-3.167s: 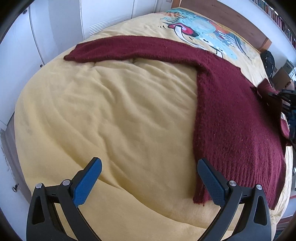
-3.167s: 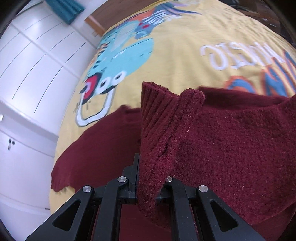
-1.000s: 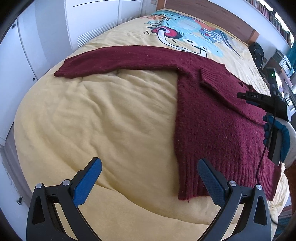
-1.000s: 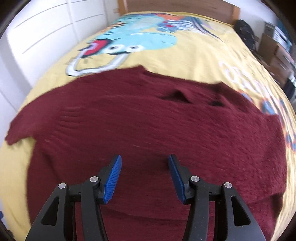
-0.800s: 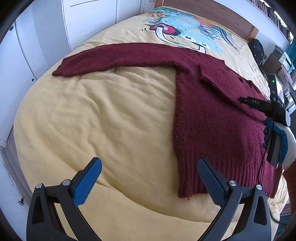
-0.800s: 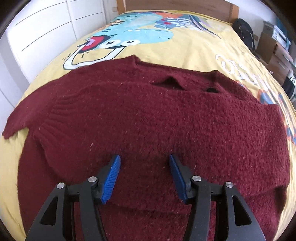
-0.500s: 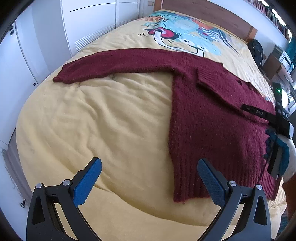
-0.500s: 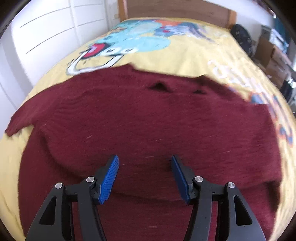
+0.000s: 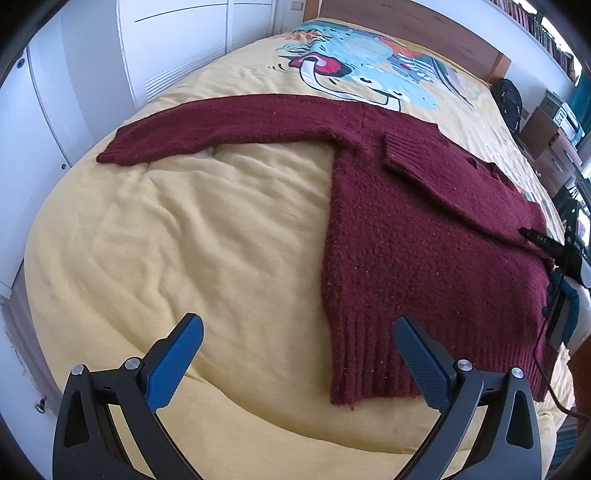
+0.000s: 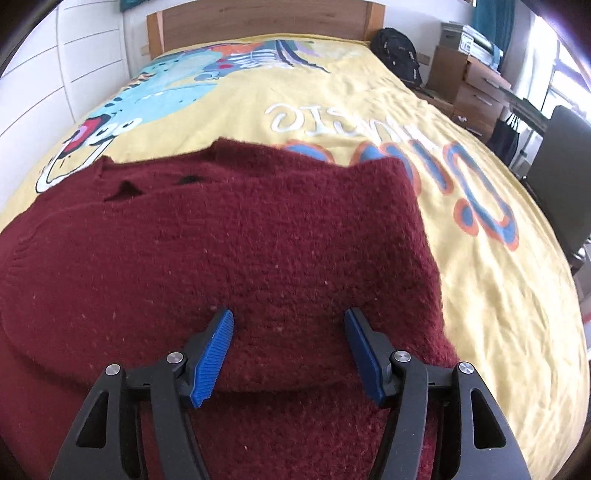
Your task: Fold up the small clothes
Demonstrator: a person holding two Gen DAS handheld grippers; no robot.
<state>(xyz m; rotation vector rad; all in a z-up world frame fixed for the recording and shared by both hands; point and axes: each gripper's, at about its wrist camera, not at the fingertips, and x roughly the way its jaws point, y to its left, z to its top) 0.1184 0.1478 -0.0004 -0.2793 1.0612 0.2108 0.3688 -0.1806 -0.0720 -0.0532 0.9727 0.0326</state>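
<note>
A dark red knitted sweater (image 9: 424, 236) lies flat on the yellow duvet (image 9: 207, 236). One sleeve (image 9: 229, 125) stretches out to the left; the other sleeve (image 9: 436, 177) is folded across the body. My left gripper (image 9: 295, 332) is open and empty, above the duvet near the sweater's ribbed hem (image 9: 369, 369). My right gripper (image 10: 288, 325) is open and empty, just above the folded sleeve on the sweater (image 10: 236, 243). It also shows in the left wrist view (image 9: 554, 247) at the sweater's right edge.
The duvet (image 10: 480, 236) has a cartoon print and lettering. White wardrobe doors (image 9: 74, 74) stand along the left. A wooden headboard (image 10: 258, 22) is at the far end. A black backpack (image 10: 399, 59), boxes and a chair (image 10: 561, 177) stand on the right.
My right gripper let go of the sleeve cuff, which now lies folded across the sweater's body, then drew back and turned right. My left gripper stayed open and shifted slightly.
</note>
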